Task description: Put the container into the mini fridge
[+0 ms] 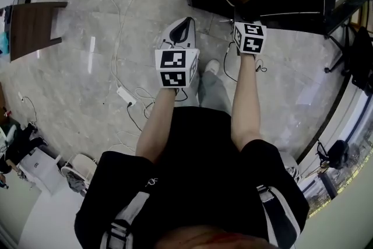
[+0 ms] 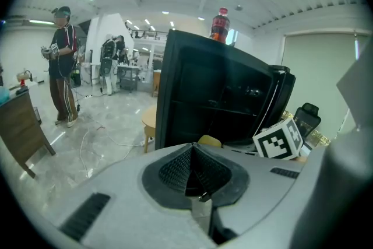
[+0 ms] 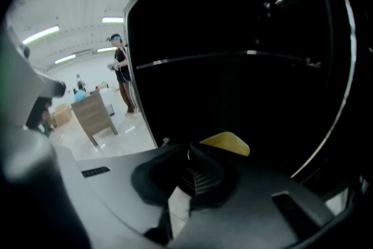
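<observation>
Closed left tongs (image 2: 193,150), closed right tongs (image 3: 189,153), one mini fridge (image 2: 224,87).

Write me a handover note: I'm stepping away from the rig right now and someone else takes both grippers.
Left gripper: jaws together, empty, held in front of the mini fridge.
Right gripper: jaws together, empty, at the fridge's open front.
Yellow container: inside the open fridge, just beyond the right gripper's tips, not gripped.
Done: the container appears to be placed in the fridge.
Left: draw the right gripper clear, then probably shut the fridge.
</observation>
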Tool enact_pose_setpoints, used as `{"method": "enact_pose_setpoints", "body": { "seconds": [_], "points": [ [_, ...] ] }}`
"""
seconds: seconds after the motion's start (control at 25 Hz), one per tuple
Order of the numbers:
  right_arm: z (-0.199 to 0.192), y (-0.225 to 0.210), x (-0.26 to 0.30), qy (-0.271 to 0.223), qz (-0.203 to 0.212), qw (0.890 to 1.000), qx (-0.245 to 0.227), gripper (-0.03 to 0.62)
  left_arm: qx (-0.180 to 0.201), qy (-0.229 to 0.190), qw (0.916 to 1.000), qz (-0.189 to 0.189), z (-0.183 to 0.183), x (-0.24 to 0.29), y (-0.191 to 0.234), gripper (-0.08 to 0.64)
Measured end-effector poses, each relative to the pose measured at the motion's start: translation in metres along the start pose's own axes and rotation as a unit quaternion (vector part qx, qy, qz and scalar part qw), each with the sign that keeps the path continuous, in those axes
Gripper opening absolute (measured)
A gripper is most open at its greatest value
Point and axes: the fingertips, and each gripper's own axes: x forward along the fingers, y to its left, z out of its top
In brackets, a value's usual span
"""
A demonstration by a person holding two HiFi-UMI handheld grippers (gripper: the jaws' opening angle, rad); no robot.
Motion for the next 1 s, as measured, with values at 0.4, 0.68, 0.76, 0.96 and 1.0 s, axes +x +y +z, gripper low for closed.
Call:
{"method": "enact_pose_setpoints", "body": {
  "seconds": [0.4,0.68,0.76,0.96,1.0],
  "points": [
    [0.089,0.003,-0.164,-0.21,-0.004,0.974,0.087,0.012,0.0,-0.106,0.9932,-0.048,0.06,-0.025,-0.071,0.006],
    [0.157,-0.004,-0.242,-0.29,0.004,0.957,0.03,0.012,0.045,-0.194,0.9777,-0.065,0.126,-0.062,-0.128,0.006],
    [0.171,-0.002,-0.253,-0.3,0.006,0.954,0.016,0.012,0.05,-0.207,0.9751,-0.062,0.139,-0.069,-0.131,0.006],
    [0.195,0.001,-0.277,-0.329,0.016,0.944,0.002,0.012,0.061,-0.235,0.9682,-0.061,0.161,-0.087,-0.146,0.006],
    [0.196,0.001,-0.28,-0.331,0.017,0.943,0.0,0.012,0.063,-0.239,0.967,-0.061,0.162,-0.09,-0.15,0.006]
  ]
}}
